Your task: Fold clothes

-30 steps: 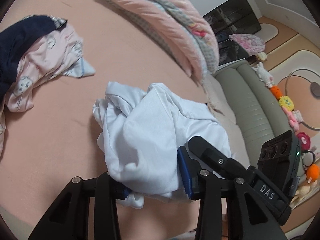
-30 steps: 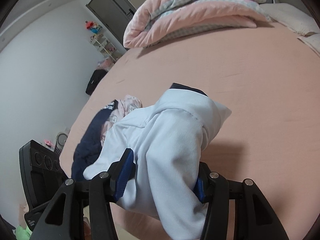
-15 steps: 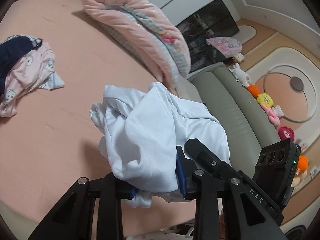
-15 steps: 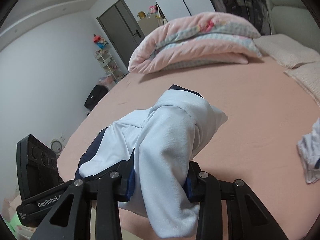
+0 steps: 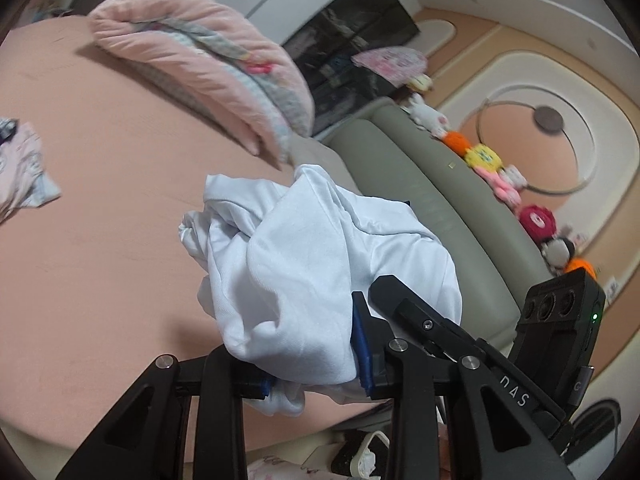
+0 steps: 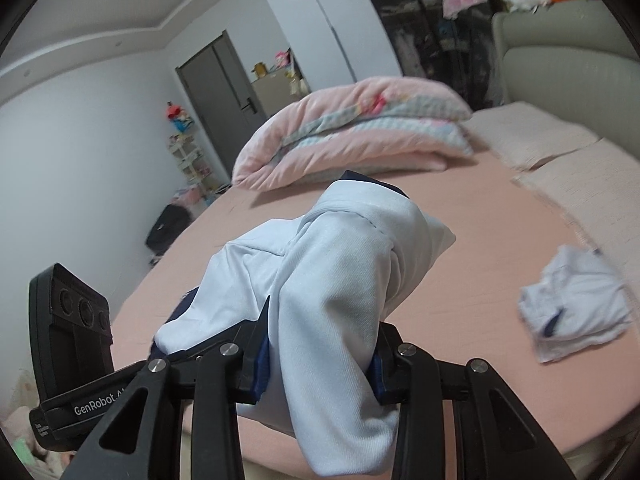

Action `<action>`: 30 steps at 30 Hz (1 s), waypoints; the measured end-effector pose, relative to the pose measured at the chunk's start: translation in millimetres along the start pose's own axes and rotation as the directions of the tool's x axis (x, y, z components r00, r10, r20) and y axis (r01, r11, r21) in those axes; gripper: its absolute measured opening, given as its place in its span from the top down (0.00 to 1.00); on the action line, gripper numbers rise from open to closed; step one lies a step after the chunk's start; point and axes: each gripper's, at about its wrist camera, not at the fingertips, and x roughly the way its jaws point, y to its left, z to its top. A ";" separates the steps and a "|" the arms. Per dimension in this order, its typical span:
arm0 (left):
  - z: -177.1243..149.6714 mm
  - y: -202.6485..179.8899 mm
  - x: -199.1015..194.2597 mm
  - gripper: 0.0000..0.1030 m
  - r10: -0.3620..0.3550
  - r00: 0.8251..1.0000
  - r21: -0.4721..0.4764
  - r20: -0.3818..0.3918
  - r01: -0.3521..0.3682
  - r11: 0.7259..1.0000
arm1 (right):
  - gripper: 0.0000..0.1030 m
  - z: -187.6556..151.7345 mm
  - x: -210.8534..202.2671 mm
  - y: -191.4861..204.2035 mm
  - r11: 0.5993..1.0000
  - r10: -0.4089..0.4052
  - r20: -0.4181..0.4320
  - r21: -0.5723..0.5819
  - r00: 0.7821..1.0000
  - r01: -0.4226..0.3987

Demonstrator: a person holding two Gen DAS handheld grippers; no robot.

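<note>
Both wrist views close, angled down; share pink bed (image 5: 100, 168).

Folded pink quilt (image 6: 352, 132), perhaps blankets

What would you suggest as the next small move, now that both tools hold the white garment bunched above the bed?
Probably draw the two tools apart to spread it. The left tool and right tool each pinch a wad of the white garment, which hangs crumpled between them, clear of the pink bed. It cannot be folded until it is flat.

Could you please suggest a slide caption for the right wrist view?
Right gripper clamps a bunched white garment above the pink bed, folded quilt behind.
</note>
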 end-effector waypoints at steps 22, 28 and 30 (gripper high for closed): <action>30.5 -72.2 89.2 0.73 -0.105 0.992 0.061 -0.069 0.109 0.992 | 0.64 81.1 -36.1 -87.1 0.992 -0.111 0.025 -0.049 0.993 0.112; 24.8 -99.3 130.4 0.73 -0.128 0.984 0.113 -0.124 0.142 0.983 | 0.64 94.8 -44.4 -130.5 0.987 -0.154 -0.004 -0.047 0.988 0.153; 22.8 -108.5 144.4 0.73 -0.137 0.981 0.126 -0.141 0.155 0.980 | 0.64 98.0 -49.5 -147.7 0.985 -0.168 -0.010 -0.032 0.986 0.168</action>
